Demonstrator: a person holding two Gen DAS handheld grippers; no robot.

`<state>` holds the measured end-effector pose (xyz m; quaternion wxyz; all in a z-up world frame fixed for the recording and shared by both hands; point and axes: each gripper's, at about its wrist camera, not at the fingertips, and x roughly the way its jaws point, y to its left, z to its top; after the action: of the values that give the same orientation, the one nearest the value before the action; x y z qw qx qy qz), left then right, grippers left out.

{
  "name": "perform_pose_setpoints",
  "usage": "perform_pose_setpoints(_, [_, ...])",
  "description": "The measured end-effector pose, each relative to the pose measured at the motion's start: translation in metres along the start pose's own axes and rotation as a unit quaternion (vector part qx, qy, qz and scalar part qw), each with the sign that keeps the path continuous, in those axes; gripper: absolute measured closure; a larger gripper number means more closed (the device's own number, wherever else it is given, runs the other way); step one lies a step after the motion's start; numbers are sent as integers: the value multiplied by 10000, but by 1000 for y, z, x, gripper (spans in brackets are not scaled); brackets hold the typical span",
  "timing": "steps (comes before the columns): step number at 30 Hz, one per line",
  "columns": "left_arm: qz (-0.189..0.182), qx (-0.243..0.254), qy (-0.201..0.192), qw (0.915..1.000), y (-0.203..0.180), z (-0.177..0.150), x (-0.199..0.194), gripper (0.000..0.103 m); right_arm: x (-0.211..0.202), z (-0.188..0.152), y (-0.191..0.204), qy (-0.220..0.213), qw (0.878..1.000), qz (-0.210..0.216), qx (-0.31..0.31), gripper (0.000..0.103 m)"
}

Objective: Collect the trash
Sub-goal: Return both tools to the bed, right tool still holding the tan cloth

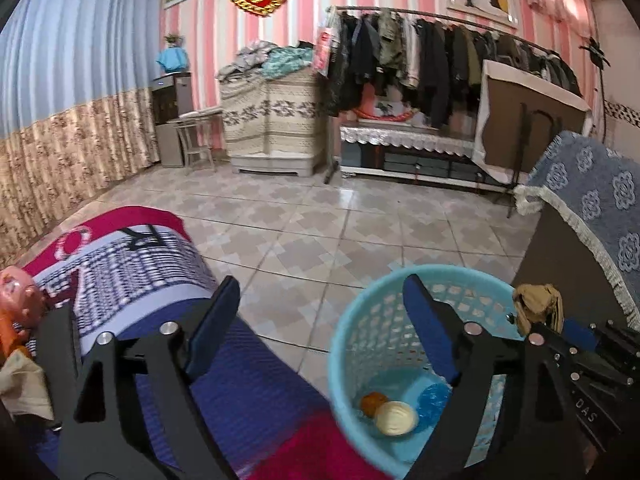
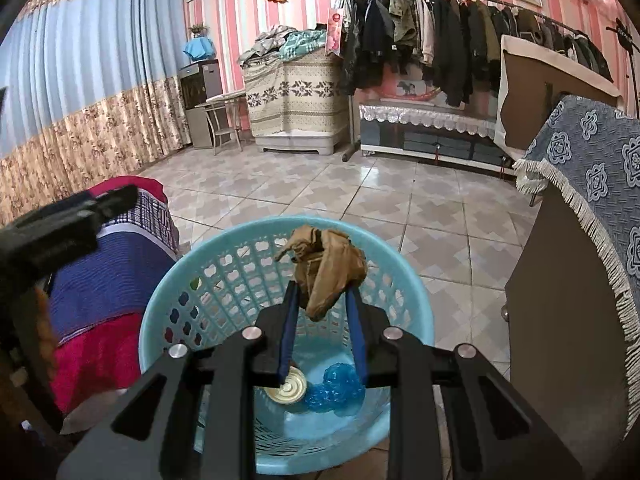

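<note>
The right gripper (image 2: 322, 300) has its fingers clamped on a crumpled brown wad (image 2: 324, 268), held over the near blue bin (image 2: 416, 320). The wad looks light, soft and squashy; a pinch mid-bunch suits it. Left gripper (image 1: 320, 320) fingers stand wide apart, empty.
</note>
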<state>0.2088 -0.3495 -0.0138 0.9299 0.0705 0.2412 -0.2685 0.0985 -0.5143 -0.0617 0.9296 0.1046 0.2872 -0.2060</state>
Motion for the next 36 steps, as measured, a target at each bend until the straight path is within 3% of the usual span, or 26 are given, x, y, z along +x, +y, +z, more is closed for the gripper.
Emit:
perform_pose_setpoints(8, [467, -229, -147, 9985, 46, -3, -37, 11, 7, 1, 10, 76, 9999, 64, -69, 77])
perform_pose_setpoints(9, [504, -276, -152, 9982, 51, -3, -41, 9, 7, 1, 13, 85, 9999, 59, -79, 73])
perform_pose_setpoints(12, [540, -565, -176, 9968, 74, -5, -59, 8, 0, 2, 17, -7, 10000, 33, -65, 33])
perform_pose_setpoints(18, [853, -555, -315, 9943, 97, -7, -90, 6, -9, 5, 32, -156, 9997, 20, -201, 15])
perform_pose_setpoints(22, [932, -687, -289, 9929, 112, -14, -104, 6, -15, 7, 42, -302, 9991, -1, -311, 8])
perform_pose_setpoints(27, [1066, -883, -285, 9900, 138, -29, -124, 6, -23, 10, 55, -458, 9982, 152, -360, 7])
perform_pose_setpoints(36, [1621, -979, -262, 9816, 181, -56, -167, 6, -34, 11, 96, -604, 9950, 567, -566, 6])
